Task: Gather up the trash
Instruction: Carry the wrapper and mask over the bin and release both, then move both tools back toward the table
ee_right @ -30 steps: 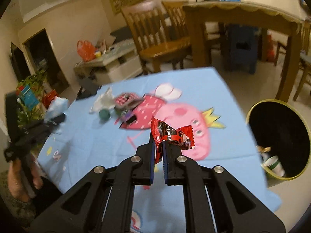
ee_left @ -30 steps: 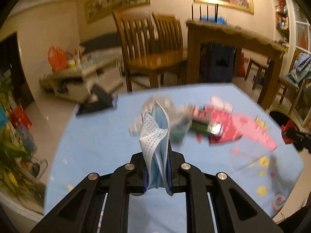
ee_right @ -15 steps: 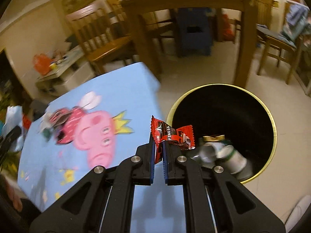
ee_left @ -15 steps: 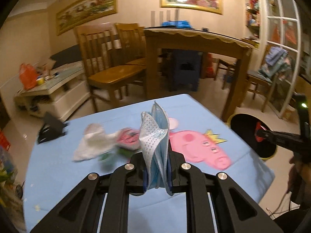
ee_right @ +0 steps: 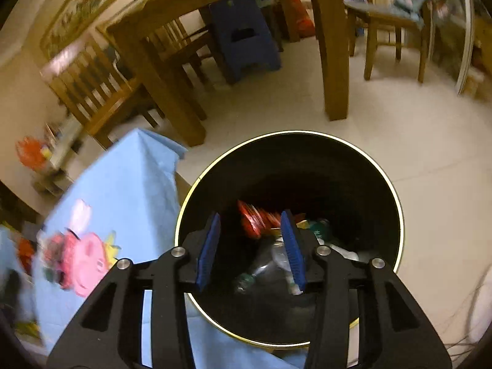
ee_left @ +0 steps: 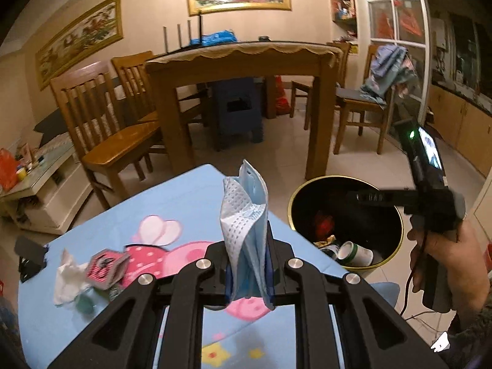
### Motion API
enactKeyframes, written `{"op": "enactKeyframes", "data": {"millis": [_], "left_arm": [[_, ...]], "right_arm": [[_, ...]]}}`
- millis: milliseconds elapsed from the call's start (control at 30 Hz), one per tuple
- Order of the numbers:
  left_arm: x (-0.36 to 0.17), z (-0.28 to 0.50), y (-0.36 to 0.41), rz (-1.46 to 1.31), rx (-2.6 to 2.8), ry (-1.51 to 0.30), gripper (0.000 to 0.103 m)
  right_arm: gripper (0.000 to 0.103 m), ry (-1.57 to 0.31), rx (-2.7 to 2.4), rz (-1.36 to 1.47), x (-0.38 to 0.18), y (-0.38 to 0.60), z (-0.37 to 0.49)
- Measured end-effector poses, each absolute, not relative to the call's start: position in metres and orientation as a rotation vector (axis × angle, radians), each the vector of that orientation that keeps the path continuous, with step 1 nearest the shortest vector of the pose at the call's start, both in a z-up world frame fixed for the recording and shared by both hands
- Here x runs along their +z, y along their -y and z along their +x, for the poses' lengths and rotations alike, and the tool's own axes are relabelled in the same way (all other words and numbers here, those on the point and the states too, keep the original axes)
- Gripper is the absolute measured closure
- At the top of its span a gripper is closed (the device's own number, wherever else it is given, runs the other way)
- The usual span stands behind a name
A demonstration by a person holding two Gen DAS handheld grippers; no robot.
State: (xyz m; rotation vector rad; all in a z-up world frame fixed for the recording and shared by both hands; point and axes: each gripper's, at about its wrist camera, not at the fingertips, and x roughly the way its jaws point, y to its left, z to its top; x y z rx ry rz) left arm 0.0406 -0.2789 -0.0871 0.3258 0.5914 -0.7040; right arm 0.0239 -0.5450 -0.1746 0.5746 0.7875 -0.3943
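My left gripper (ee_left: 247, 264) is shut on a light blue face mask (ee_left: 244, 224) and holds it above the blue cartoon tablecloth (ee_left: 172, 203). My right gripper (ee_right: 250, 240) is open and empty, directly above the black bin with a gold rim (ee_right: 396, 203). A red snack wrapper (ee_right: 253, 220) falls inside the bin among a plastic bottle and cups. The bin (ee_left: 396, 246) and the right gripper (ee_left: 430, 196) over it also show in the left wrist view. A white tissue (ee_left: 66, 279), a pink wrapper (ee_left: 106, 266) and a green cap (ee_left: 83, 303) lie on the table at left.
A wooden dining table (ee_left: 240, 58) and wooden chairs (ee_left: 101, 123) stand behind the low table. A blue stool (ee_left: 236, 110) is under the dining table. A black stand (ee_left: 29, 256) sits at the low table's left edge. Tiled floor surrounds the bin.
My right gripper moved over the bin and opened, and the red wrapper dropped into it. My left gripper swung right toward the bin, still holding the mask.
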Motion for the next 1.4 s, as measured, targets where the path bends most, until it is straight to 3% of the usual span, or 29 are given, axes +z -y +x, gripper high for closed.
{"op": "enactKeyframes", "data": {"millis": [67,133,200,433,533,600,700,933,1067,1233,1300,1400], "left_arm": [[-0.094,0.043,0.294,0.331,-0.726,-0.613,0.088],[-0.098,0.044,0.309,0.336,-0.746,-0.628,0.088],[-0.103,0.045,0.327,0.349,-0.77,-0.641,0.088],[-0.12,0.051,0.406,0.391,-0.844,-0.685,0.083],[-0.12,0.053,0.433,0.391,-0.873,-0.69,0.064],[-0.118,0.052,0.447,0.388,-0.916,-0.687,0.041],[-0.12,0.05,0.459,0.395,-0.947,-0.683,0.021],[-0.123,0.046,0.413,0.324,-0.914,-0.707,0.012],[-0.113,0.036,0.333,0.207,-0.86,-0.715,0.006],[-0.109,0.02,0.229,0.211,-0.701,-0.682,0.006],[-0.111,0.022,0.189,0.196,-0.64,-0.692,0.006],[-0.123,0.037,0.113,0.21,-0.432,-0.702,0.006]], "right_arm": [[0.049,-0.746,-0.386,0.621,-0.171,0.558,0.015],[0.033,-0.687,-0.403,0.653,-0.162,0.568,0.002],[0.004,-0.614,-0.481,0.661,-0.148,0.577,-0.019],[0.005,-0.59,-0.63,0.75,-0.15,0.616,-0.058],[0.005,-0.557,-0.692,0.813,-0.156,0.635,-0.076],[0.005,-0.497,-0.759,0.847,-0.154,0.644,-0.1],[0.005,-0.438,-0.842,0.776,-0.143,0.649,-0.117],[0.005,-0.516,-0.803,0.516,-0.122,0.627,-0.095],[0.005,-0.543,-0.825,0.291,-0.106,0.579,-0.061],[0.005,-0.737,-0.614,0.378,-0.136,0.549,-0.019],[0.006,-0.838,-0.539,0.292,-0.15,0.516,0.006],[0.005,-0.818,-0.363,0.179,-0.142,0.445,0.024]]}}
